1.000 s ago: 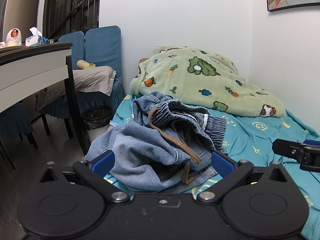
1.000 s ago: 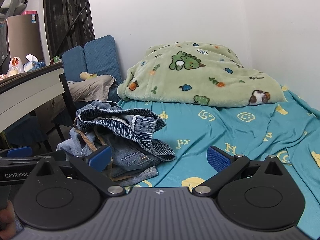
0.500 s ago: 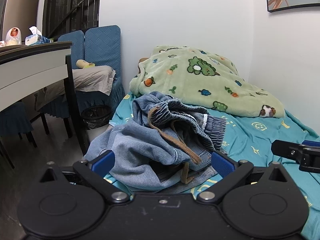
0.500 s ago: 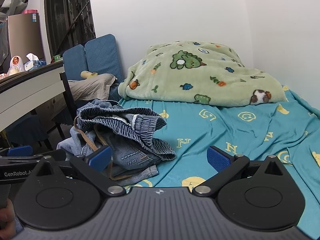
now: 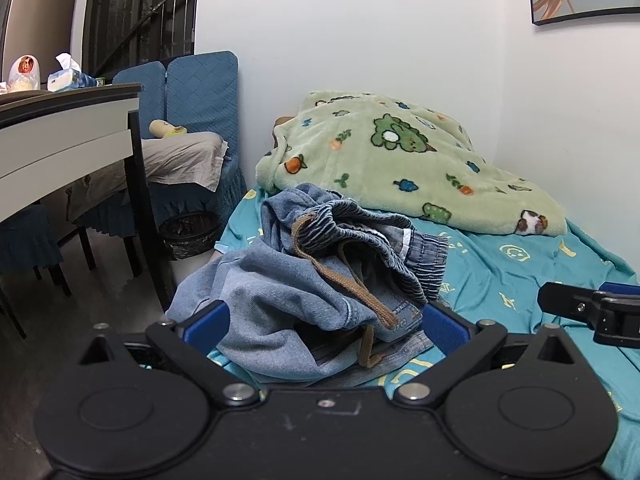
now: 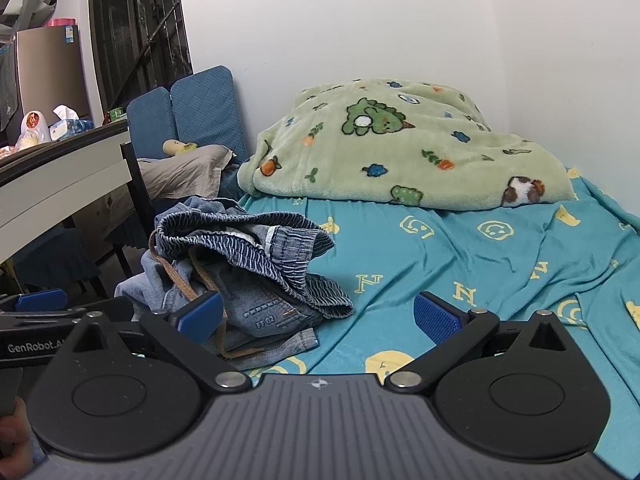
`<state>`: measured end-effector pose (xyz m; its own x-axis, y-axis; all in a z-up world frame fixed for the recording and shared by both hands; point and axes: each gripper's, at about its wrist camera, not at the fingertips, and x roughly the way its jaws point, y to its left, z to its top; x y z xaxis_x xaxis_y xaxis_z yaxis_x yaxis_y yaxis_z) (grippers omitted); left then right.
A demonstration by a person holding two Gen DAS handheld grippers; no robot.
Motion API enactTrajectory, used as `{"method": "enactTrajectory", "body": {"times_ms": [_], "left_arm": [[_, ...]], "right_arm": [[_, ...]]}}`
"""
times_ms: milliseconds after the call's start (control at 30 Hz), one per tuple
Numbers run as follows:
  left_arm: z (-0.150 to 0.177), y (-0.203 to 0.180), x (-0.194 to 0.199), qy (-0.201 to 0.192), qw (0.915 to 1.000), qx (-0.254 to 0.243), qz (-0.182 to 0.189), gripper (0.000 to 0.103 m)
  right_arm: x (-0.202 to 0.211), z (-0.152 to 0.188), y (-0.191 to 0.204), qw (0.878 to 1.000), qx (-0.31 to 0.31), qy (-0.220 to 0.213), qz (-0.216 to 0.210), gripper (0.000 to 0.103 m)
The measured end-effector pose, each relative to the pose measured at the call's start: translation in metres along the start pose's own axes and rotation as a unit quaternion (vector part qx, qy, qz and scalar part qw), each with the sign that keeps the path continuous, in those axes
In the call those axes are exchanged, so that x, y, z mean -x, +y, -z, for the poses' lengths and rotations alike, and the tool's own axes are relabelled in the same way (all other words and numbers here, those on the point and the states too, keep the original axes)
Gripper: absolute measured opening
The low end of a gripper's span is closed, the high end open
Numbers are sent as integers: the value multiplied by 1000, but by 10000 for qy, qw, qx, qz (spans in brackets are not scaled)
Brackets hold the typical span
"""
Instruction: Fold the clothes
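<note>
Zero folds done: I see the jeans (image 5: 320, 280) crumpled beside the green blanket (image 5: 400, 168).
Left gripper (image 5: 324, 320): wide open, empty.
Right gripper (image 6: 318, 314): wide open, empty.
Remaining: everything.

We see left gripper (image 5: 326, 322) and right gripper (image 6: 318, 316): matte black bodies, round pivot discs, silver screws, blue ribbed fingers (image 6: 434, 318), white "GenRobot" lettering, ridged grey housing, skin at corner.
</note>
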<state>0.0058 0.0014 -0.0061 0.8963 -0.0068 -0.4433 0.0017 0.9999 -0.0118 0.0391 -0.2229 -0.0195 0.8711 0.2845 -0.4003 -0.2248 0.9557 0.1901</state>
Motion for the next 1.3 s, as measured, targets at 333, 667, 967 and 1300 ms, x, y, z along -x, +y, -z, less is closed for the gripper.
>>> {"method": "enactTrajectory", "body": {"times_ms": [333,667,967,1300], "left_arm": [[-1,-1,-1,2,10000,22,35,103],[-36,-9,-24,-124,9994,-217,-226,102],[-58,-11,-78,59,9985,-447,-295,89],[-49,6,-120,73,9983,-478,-337,69]], "right_arm": [[0,-2,-4,10000,-89,9,3,103],[-8,0,-11,9994,-295,154,-42,102],[-61,6,-25,9978,-314,575,-128,92],[-143,24,-58,9944,-211,1029,-112,66]]}}
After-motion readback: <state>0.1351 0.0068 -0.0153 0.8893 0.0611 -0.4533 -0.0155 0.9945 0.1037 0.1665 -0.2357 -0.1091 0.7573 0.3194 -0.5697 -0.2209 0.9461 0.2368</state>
